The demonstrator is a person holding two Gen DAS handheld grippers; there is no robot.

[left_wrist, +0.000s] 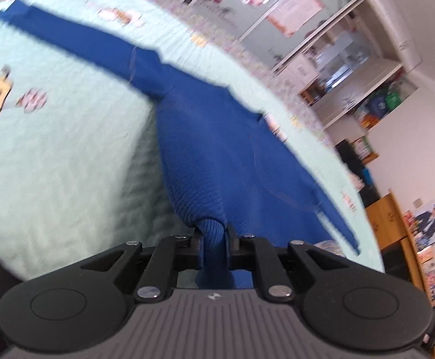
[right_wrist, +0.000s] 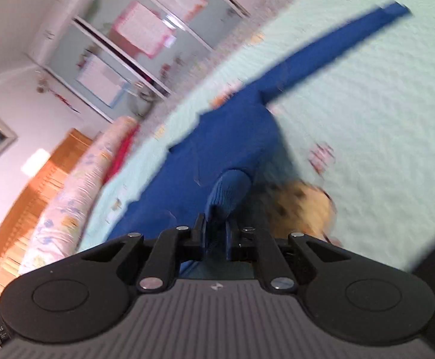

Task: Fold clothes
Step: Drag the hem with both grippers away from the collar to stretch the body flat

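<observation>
A blue knit sweater (left_wrist: 214, 137) lies spread on a pale green quilted bed cover (left_wrist: 62, 164), one sleeve (left_wrist: 68, 34) stretched toward the upper left. My left gripper (left_wrist: 213, 233) is shut on a bunched ribbed edge of the sweater, lifted a little off the cover. In the right wrist view the same blue sweater (right_wrist: 217, 143) runs away from me, with a sleeve (right_wrist: 331, 51) reaching to the upper right. My right gripper (right_wrist: 216, 227) is shut on another bunched fold of the knit. Both views are tilted and blurred.
The bed cover (right_wrist: 381, 137) has cartoon prints, one tan figure (right_wrist: 304, 206) beside my right gripper. A rolled floral quilt (right_wrist: 76, 191) and a wooden headboard (right_wrist: 32, 197) lie at the bed's end. White shelves (left_wrist: 352, 68) and a wooden cabinet (left_wrist: 387, 218) stand beyond the bed.
</observation>
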